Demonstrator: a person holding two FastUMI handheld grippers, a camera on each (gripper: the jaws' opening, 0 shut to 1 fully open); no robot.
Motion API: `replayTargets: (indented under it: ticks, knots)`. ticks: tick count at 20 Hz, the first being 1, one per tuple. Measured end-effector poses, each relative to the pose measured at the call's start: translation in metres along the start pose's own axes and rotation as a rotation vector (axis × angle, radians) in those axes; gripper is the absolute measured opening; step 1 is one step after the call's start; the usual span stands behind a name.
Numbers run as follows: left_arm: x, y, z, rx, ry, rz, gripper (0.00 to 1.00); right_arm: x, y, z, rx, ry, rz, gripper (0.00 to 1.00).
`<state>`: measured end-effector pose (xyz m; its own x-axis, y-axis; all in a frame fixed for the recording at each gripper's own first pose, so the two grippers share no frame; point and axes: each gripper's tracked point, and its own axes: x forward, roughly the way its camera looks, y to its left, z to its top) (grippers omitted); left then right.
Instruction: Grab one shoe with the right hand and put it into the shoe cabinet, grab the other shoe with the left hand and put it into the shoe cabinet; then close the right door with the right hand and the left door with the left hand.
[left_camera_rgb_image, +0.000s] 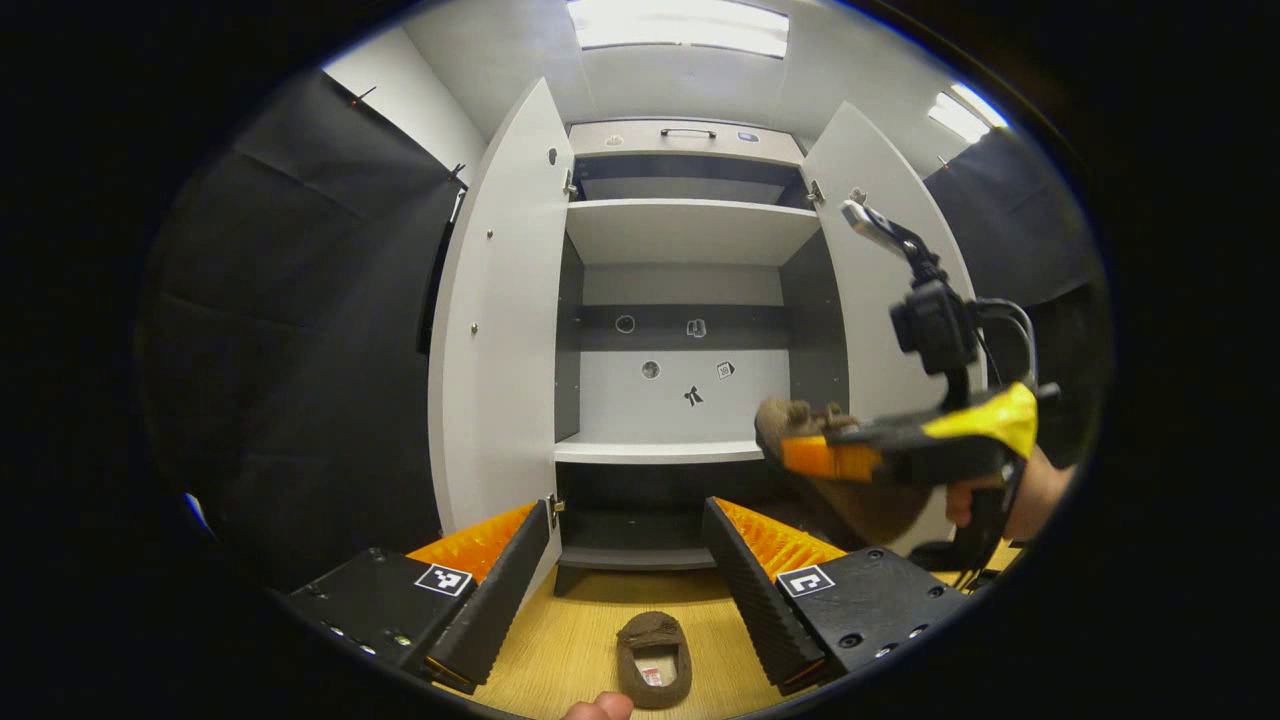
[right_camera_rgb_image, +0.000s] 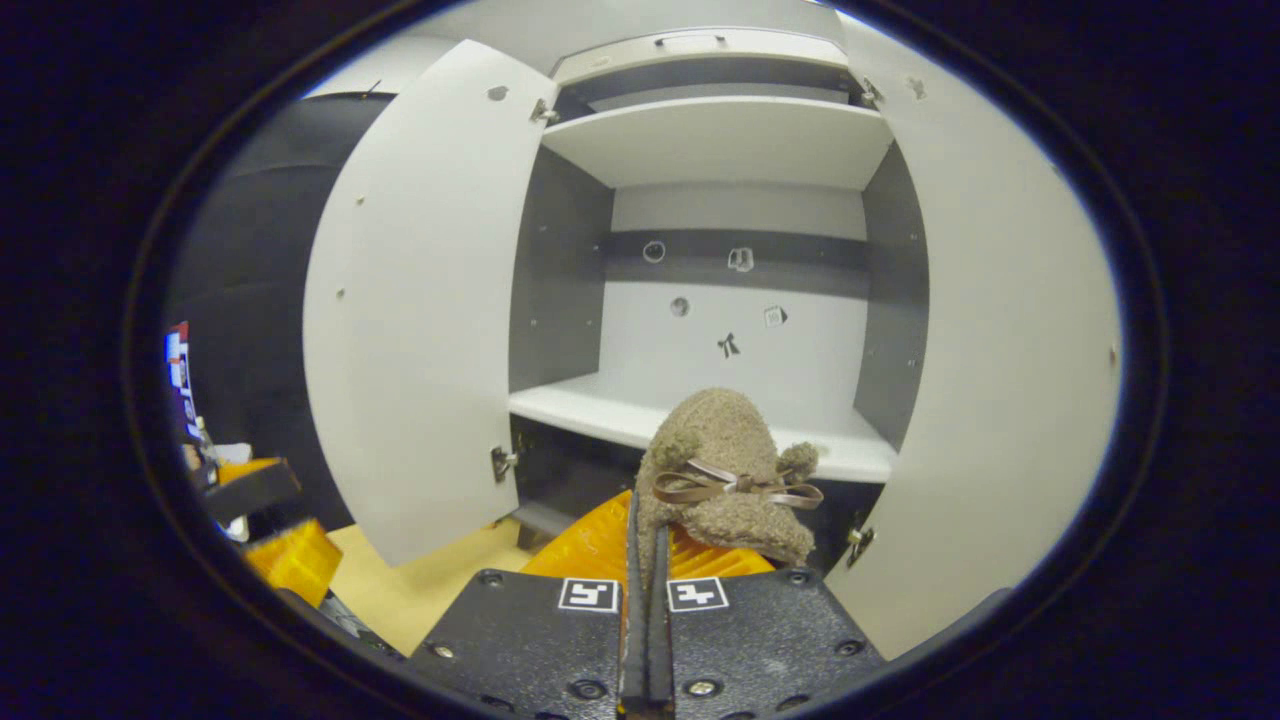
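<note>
My right claw (right_camera_rgb_image: 648, 560) pinches a fuzzy brown slipper with a ribbon bow (right_camera_rgb_image: 725, 470), centre frame, before the open white shoe cabinet (right_camera_rgb_image: 720, 140). My left claw (left_camera_rgb_image: 625, 560) stands spread above the other brown slipper (left_camera_rgb_image: 654, 660) on the pale wooden floor (left_camera_rgb_image: 560, 640), its heel cut off at bottom.

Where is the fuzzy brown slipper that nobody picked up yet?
In the left gripper view, the fuzzy brown slipper lies on the light wooden floor before the open white shoe cabinet, between the left gripper's open fingers.
</note>
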<state>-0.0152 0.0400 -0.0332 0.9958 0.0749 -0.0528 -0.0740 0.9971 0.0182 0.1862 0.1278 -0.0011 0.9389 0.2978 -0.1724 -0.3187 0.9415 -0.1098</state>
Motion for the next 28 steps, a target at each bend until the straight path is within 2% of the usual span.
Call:
replayTargets:
  ticks: [3,7,10,14,20,24,26,28]
  knots:
    - [-0.002,-0.003,-0.002,-0.017,0.009,-0.003,0.95,0.04,-0.02,0.047,-0.037,-0.01,-0.034,0.05]
    - [-0.005,-0.006,-0.008,-0.024,0.025,-0.006,0.95,0.111,-0.051,0.07,-0.05,0.081,-0.082,0.05]
    - [-0.007,-0.003,-0.01,-0.018,0.033,-0.003,0.95,0.169,-0.076,0.058,-0.05,0.205,-0.13,0.05]
    - [-0.007,0.005,-0.01,-0.019,0.033,0.018,0.95,0.219,-0.102,0.023,-0.052,0.375,-0.201,0.05]
    - [-0.007,0.013,-0.016,-0.02,0.051,0.04,0.95,0.24,-0.102,-0.007,-0.049,0.483,-0.226,0.05]
    - [-0.007,0.016,-0.014,-0.021,0.037,0.049,0.95,0.244,-0.101,-0.008,-0.059,0.492,-0.258,0.05]
    - [-0.006,0.015,-0.014,-0.023,0.039,0.048,0.95,0.241,-0.105,-0.005,-0.071,0.488,-0.283,0.09]
    - [-0.006,0.016,-0.013,-0.023,0.033,0.05,0.95,0.235,-0.103,0.0,-0.065,0.479,-0.271,0.17]
